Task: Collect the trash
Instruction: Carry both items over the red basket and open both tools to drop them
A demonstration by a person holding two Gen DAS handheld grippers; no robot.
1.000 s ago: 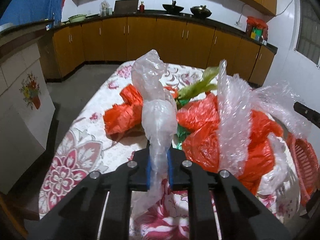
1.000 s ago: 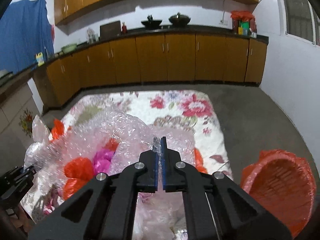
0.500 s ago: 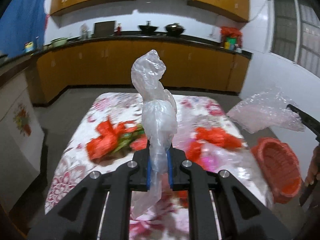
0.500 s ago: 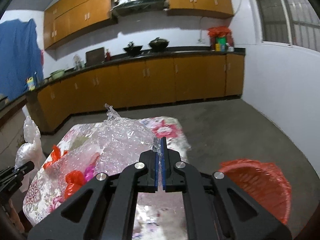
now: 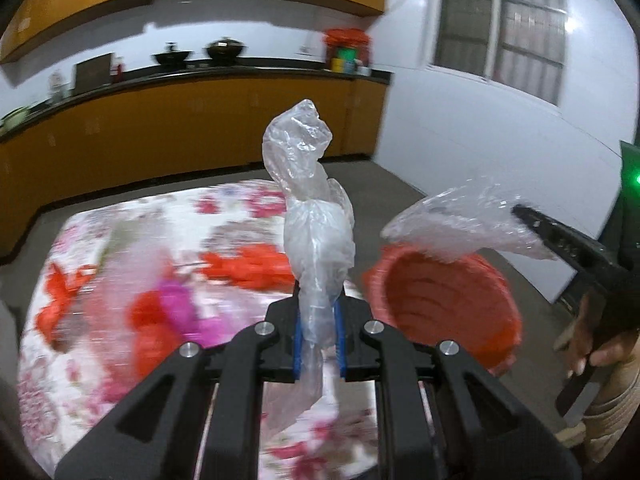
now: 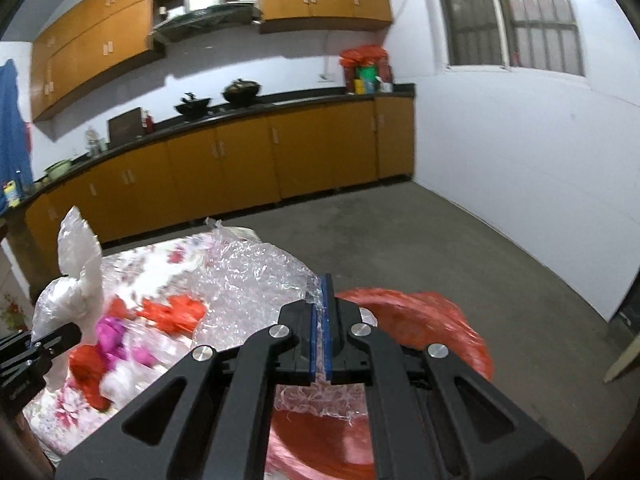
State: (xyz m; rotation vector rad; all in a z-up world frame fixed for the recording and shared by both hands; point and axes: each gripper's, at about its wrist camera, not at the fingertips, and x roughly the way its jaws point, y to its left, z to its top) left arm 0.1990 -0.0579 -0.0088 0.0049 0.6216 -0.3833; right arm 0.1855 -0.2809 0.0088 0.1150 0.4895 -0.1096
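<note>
My left gripper (image 5: 318,312) is shut on a twisted clear plastic bag (image 5: 312,208) that stands up from the jaws above the table. It also shows in the right wrist view (image 6: 76,280). My right gripper (image 6: 320,312) is shut on a crinkled clear plastic sheet (image 6: 256,280) and holds it over the red basket (image 6: 420,320). In the left wrist view the sheet (image 5: 460,224) hangs just above the basket (image 5: 444,300), right of the table. Red plastic scraps (image 5: 248,264) and a magenta piece (image 5: 180,304) lie on the table.
The table has a white cloth with red flowers (image 5: 120,224). Orange kitchen cabinets (image 6: 240,168) run along the back wall, with pots on the counter. A grey concrete floor (image 6: 460,240) lies to the right. A white wall with a window (image 6: 540,20) stands at right.
Both grippers swung right with their plastic. The right gripper carried the sheet from over the table to above the red basket. The left gripper now points nearer the basket.
</note>
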